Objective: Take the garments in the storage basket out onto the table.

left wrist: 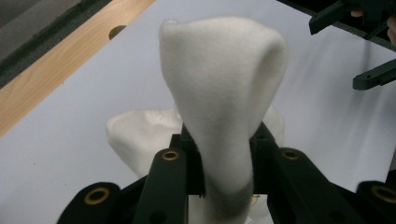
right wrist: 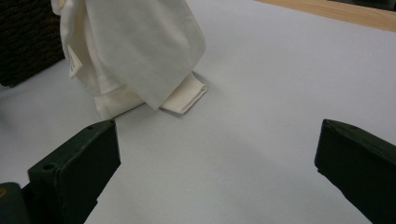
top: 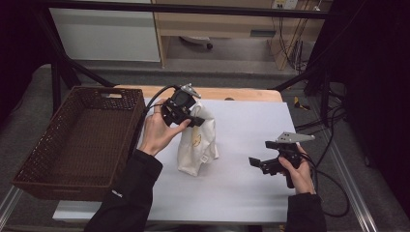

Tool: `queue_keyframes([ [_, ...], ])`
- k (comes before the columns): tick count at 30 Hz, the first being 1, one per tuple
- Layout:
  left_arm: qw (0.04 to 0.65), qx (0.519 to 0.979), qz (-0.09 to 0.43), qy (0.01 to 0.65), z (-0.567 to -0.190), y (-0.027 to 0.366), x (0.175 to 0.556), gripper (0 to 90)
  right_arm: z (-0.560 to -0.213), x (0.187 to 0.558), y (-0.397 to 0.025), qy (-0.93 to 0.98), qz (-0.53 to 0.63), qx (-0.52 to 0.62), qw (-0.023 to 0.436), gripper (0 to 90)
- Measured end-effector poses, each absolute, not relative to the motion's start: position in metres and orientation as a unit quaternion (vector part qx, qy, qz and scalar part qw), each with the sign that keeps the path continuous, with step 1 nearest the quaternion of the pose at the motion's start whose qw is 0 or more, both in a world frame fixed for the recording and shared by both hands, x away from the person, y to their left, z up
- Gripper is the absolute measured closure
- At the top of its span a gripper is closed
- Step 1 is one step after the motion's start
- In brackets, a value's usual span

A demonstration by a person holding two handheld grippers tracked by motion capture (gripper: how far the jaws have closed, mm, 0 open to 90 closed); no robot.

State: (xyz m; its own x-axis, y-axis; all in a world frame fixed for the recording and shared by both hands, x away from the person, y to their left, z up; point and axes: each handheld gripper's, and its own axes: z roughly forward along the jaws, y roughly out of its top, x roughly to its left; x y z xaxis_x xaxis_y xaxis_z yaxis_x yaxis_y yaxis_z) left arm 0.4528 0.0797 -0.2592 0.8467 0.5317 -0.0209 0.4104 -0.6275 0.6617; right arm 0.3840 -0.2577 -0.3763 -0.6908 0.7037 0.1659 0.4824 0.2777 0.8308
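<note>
A cream-white cloth garment (top: 197, 140) hangs from my left gripper (top: 193, 117), its lower end resting on the white table cover (top: 251, 130). In the left gripper view a fold of the cloth (left wrist: 224, 107) is pinched between the two black jaws, so my left gripper (left wrist: 227, 161) is shut on it. In the right gripper view the cloth (right wrist: 135, 56) hangs at the upper left, with a small label on its hem. My right gripper (top: 256, 163) stands to the right of the cloth, apart from it. Its jaws are wide open with nothing between them (right wrist: 217, 163).
A dark brown wicker basket (top: 80, 140) stands at the left of the table, beside the left hand. A strip of bare wood (top: 241, 93) shows at the table's far edge. Cables (top: 329, 125) trail off the right side.
</note>
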Motion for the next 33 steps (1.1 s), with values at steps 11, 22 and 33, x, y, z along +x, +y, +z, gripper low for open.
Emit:
queue_keyframes([
  [11,0.331,0.900,0.063,0.277,-0.293,0.084,0.452,64.8,-0.377,0.384,-0.257,0.791,0.468,0.376,0.117,0.8],
  [22,0.330,0.890,0.079,0.303,-0.294,0.110,0.444,26.4,-0.378,0.385,-0.255,0.793,0.465,0.375,0.116,0.8],
  [33,0.362,0.864,0.122,0.327,-0.283,0.157,0.422,15.4,-0.378,0.385,-0.255,0.793,0.465,0.375,0.118,0.8],
])
